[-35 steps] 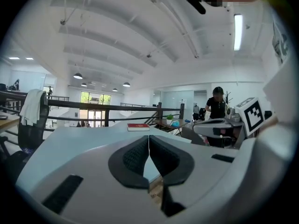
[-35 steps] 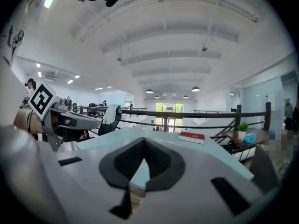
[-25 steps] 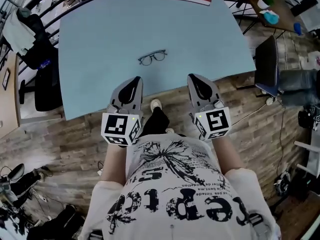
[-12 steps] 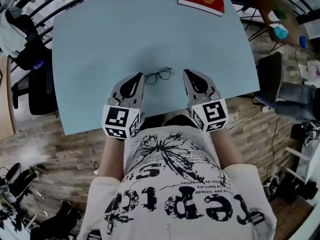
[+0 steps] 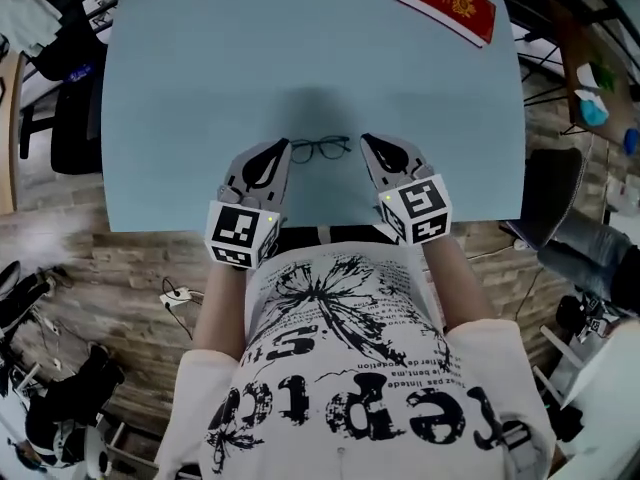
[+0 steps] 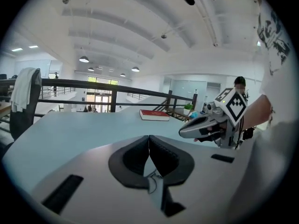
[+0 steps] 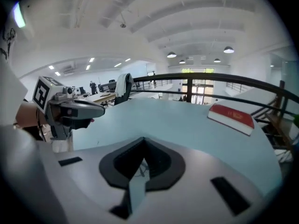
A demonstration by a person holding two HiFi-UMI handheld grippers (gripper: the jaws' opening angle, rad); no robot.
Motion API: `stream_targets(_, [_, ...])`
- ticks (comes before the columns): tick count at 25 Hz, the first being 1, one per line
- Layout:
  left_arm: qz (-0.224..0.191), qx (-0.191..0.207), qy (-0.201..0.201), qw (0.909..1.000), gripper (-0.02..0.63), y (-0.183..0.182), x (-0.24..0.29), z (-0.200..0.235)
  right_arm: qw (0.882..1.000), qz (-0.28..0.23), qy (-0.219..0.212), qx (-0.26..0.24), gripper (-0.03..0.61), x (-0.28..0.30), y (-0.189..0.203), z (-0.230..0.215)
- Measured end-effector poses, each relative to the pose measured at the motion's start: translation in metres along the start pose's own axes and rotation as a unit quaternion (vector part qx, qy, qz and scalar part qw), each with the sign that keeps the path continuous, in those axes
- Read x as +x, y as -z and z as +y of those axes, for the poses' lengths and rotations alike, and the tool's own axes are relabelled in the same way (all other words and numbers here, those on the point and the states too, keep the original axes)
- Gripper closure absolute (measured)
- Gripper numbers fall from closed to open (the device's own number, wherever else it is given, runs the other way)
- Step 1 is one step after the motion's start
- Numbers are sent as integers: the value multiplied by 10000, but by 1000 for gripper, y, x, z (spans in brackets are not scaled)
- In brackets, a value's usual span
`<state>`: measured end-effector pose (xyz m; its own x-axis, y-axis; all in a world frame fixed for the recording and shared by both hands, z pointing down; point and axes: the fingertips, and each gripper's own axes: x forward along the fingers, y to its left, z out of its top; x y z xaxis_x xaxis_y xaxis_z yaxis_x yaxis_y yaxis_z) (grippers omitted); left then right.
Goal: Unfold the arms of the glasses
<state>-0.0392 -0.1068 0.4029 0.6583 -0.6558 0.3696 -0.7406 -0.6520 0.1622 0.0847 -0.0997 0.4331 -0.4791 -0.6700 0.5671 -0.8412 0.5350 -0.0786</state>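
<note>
Left tongs [image 5: 281,148], right tongs [image 5: 367,141] advanced | glasses [image 5: 322,149] between them | both clenched, empty

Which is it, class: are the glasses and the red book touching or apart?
Apart. The head view shows bare table between the glasses and the red book.

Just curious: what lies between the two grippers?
The glasses, on the table between the left gripper and right gripper; the head view shows it.
</note>
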Motion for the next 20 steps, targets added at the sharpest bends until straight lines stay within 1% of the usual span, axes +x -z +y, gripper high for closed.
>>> stream_targets(2, [89,-105,-93,9999,595,12,9,-1,9974,575,-360,-256,568,14,23,-3])
stream_targets(3, [162,-144,-129,9997,595,20,12,-3,9939,867,-532,-436,568,19,36,-4])
stream_targets(5, [321,-165,-218,9991,595,34,18,-7,9839,1338,-846,-832,566,27,58,-7])
stream_targets(7, [452,-148,-298,9984,595,46,25,-10,9726,1650,-1102,-1212,560,35,72,-12])
stream_targets(8, [511,-131,-335,9980,595,51,29,-11,9664,1769,-1218,-1410,545,39,77,-15])
stream_targets(10, [624,-101,-427,9971,595,61,35,-10,9529,1929,-1439,-1845,482,49,83,-19])
stream_targets(12, [737,-88,-508,9960,595,70,39,-9,9391,1994,-1625,-2279,479,58,86,-21])
stream_targets(14, [853,-75,-551,9948,595,78,43,-8,9240,2089,-1859,-2609,476,65,90,-21])
stream_targets(17, [1008,-81,-580,9932,595,86,47,-7,8979,2248,-2267,-3029,471,71,97,-15])
stream_targets(20, [1100,-98,-609,9920,595,92,49,-5,8778,2345,-2536,-3318,472,78,103,-11])
